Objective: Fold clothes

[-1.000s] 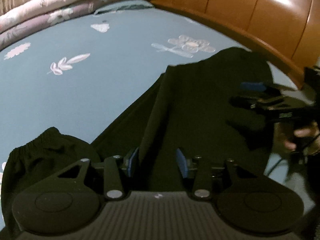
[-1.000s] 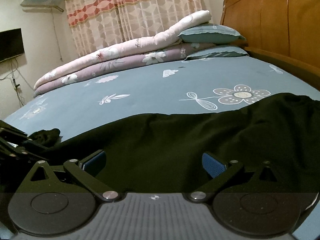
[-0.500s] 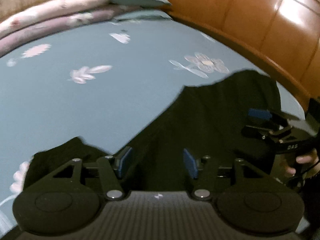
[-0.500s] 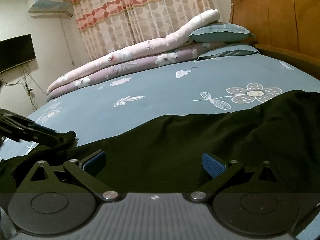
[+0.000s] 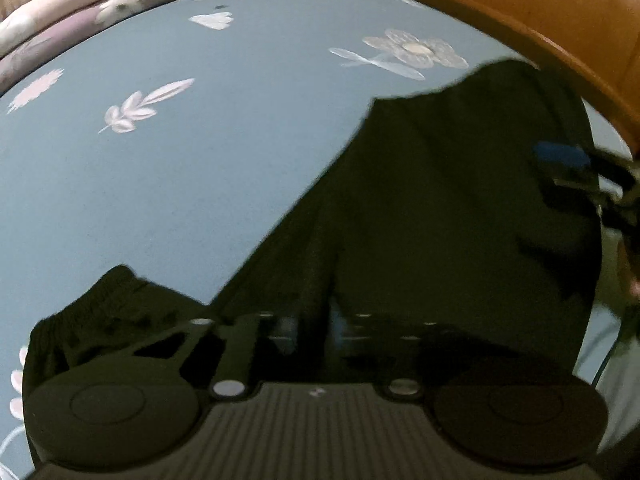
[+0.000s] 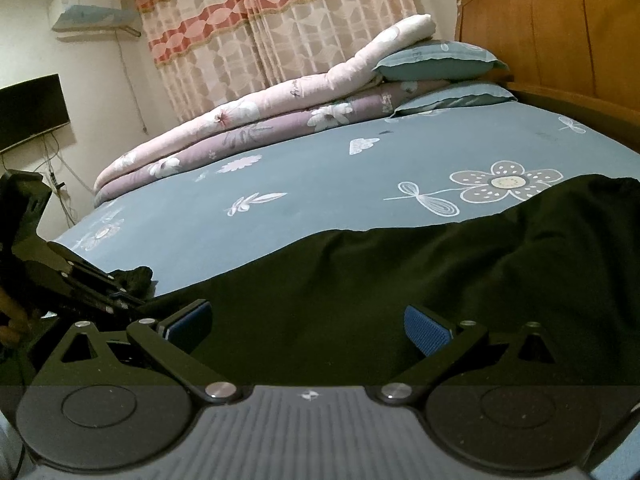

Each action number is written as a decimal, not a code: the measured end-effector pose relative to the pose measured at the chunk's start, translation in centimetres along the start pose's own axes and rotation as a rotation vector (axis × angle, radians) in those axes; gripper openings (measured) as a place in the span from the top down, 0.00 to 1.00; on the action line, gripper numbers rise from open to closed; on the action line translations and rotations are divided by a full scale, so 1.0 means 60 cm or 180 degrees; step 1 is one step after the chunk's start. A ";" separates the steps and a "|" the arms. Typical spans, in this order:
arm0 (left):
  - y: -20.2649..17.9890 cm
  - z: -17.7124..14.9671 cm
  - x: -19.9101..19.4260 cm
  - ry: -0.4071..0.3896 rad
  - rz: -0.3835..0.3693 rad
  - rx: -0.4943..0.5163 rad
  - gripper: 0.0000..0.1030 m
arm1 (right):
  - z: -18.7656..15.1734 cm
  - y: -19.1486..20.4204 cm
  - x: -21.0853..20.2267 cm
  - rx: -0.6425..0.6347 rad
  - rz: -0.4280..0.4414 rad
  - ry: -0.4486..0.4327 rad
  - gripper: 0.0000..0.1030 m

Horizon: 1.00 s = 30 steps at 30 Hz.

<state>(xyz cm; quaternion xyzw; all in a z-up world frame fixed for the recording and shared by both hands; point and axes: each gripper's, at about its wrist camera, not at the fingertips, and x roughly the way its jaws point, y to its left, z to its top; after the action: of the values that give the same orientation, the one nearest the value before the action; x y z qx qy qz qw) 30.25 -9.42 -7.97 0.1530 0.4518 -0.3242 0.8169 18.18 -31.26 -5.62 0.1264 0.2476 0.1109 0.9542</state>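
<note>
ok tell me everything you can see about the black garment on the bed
The black garment is plain, matte, soft-looking cloth, spread long and mostly flat across the blue flowered bedsheet, with shallow wrinkles and a lengthwise fold ridge. A gathered, elastic-looking end lies bunched at one side. The left hand-held gripper has just closed, shut on the fold ridge near that end. The right hand-held gripper is open, with the cloth lying between its blue pads.

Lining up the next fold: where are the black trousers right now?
The black trousers lie across the near edge of the blue floral bedsheet, waistband at the left and legs reaching right toward the wooden headboard.
</note>
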 end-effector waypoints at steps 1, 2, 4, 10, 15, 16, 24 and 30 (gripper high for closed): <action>0.003 -0.001 -0.006 -0.0061 0.0014 -0.0033 0.97 | 0.000 0.000 0.000 0.0002 -0.0006 0.0002 0.00; 0.002 0.000 -0.011 -0.0101 0.0043 -0.0039 0.97 | 0.000 0.000 0.000 0.0004 -0.0015 0.0004 0.00; 0.000 0.002 -0.023 -0.0171 0.0105 -0.0037 0.97 | 0.000 -0.002 0.002 0.0012 -0.0031 0.0007 0.00; 0.019 0.021 -0.021 -0.0199 0.0199 -0.0143 0.97 | 0.000 -0.005 0.002 0.0033 -0.0047 0.0004 0.00; 0.031 0.010 0.028 -0.0030 0.0200 -0.0229 0.95 | 0.000 -0.005 0.002 0.0030 -0.0048 0.0003 0.00; 0.034 0.010 0.027 -0.0063 0.0205 -0.0277 0.92 | 0.001 -0.006 0.002 0.0034 -0.0041 0.0007 0.00; 0.034 0.011 -0.056 -0.0368 0.0218 -0.0531 0.56 | 0.001 0.005 -0.001 -0.0038 0.0077 -0.0001 0.00; 0.010 -0.008 -0.080 -0.0324 -0.0389 -0.0804 0.46 | 0.002 0.007 -0.006 0.0024 0.0527 0.0063 0.00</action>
<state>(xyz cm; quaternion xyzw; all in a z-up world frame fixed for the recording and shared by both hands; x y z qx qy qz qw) 28.51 -6.82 -4.25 0.0045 0.4554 -0.3213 0.8303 17.85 -30.96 -5.24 0.1489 0.2461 0.1897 0.9388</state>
